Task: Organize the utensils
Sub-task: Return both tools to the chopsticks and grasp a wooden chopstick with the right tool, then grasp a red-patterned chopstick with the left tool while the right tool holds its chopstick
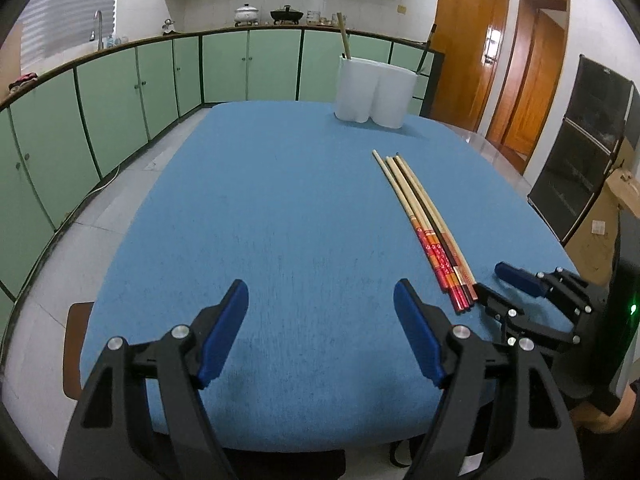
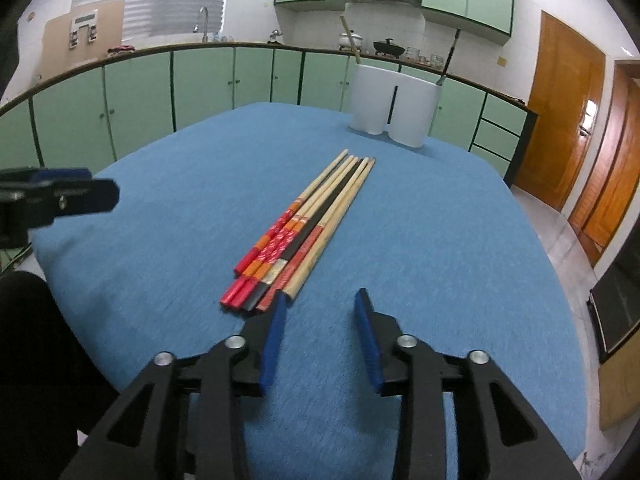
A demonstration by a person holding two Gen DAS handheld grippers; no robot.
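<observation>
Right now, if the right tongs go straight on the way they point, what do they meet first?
Probably the blue tablecloth, just right of the chopsticks; the right tongs are open and empty. Depth is uncertain.

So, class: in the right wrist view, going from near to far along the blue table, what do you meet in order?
Right hand-held gripper → bundle of red-ended wooden chopsticks → white two-lobed plastic utensil holder → green kitchen cabinets.

Chopsticks (image 2: 316,224) bundled flat on blue table (image 2: 440,240); white holder (image 2: 394,104) upright beyond
</observation>
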